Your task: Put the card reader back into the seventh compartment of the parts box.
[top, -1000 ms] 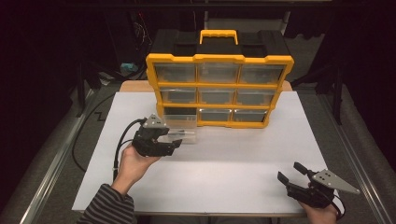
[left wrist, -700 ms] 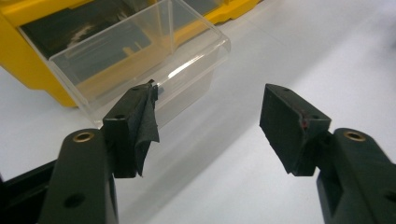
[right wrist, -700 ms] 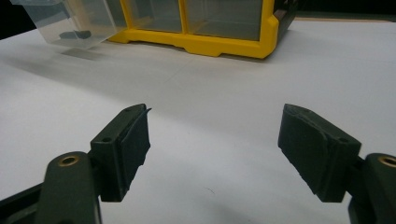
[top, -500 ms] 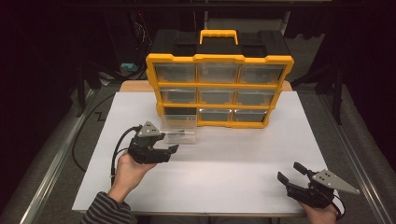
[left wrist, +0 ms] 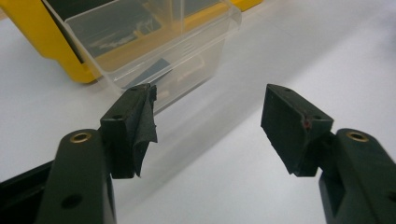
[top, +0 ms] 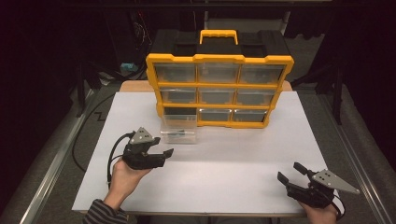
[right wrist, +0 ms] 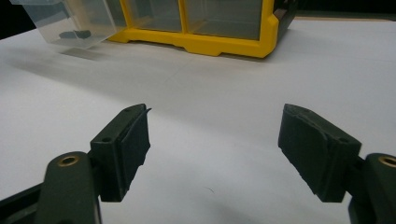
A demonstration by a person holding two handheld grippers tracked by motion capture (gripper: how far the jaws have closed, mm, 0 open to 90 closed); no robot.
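Clear drawer (top: 179, 129) pulled out at lower left of yellow organizer (top: 219, 88), centre-left of high view, resting on white table (top: 224, 163). Left gripper view shows small dark parts inside; high view barely shows them. Left gripper (top: 159, 155) just below drawer, jaws wide, empty. Right gripper (top: 292, 173) lower right, jaws wide, empty.

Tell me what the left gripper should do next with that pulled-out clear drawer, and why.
Probably ease the left gripper forward and reach into the clear drawer for a small dark part. Its jaws are open and empty, just short of the drawer, which sticks out of the yellow organizer with its top open.
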